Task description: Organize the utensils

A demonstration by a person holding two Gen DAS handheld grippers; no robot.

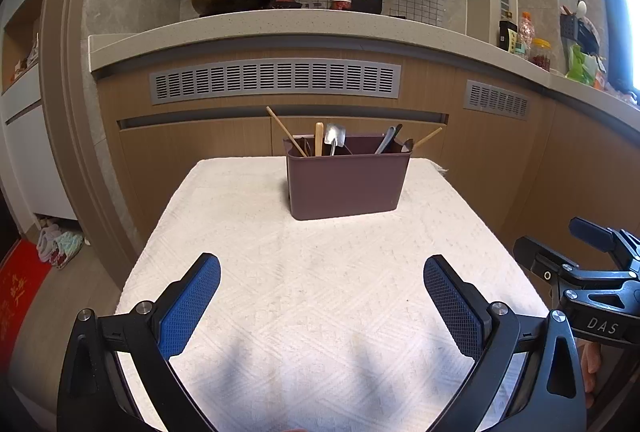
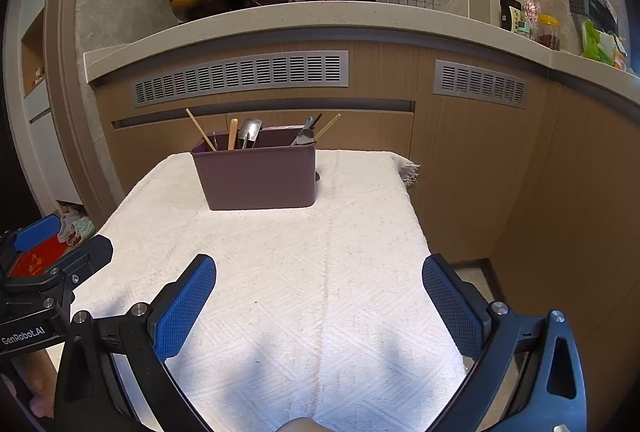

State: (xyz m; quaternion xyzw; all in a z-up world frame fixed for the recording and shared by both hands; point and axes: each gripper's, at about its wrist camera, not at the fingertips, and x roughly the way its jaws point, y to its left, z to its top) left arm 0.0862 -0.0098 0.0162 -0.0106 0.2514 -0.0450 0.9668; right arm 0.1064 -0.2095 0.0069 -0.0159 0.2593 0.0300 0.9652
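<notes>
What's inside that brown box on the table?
Poking out of the brown plastic box: wooden chopsticks, a wooden handle, a shiny metal spoon and grey utensils. The box wall hides their lower ends.

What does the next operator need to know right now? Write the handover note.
Left gripper: open, empty, above the near part of the white cloth.
Right gripper: open, empty, beside it.
The brown utensil holder stands at the cloth's far end, with chopsticks, a wooden handle and a metal scoop upright inside.
Done: no loose utensils show on the cloth.
Left: apparently nothing; check beyond the views.
</notes>
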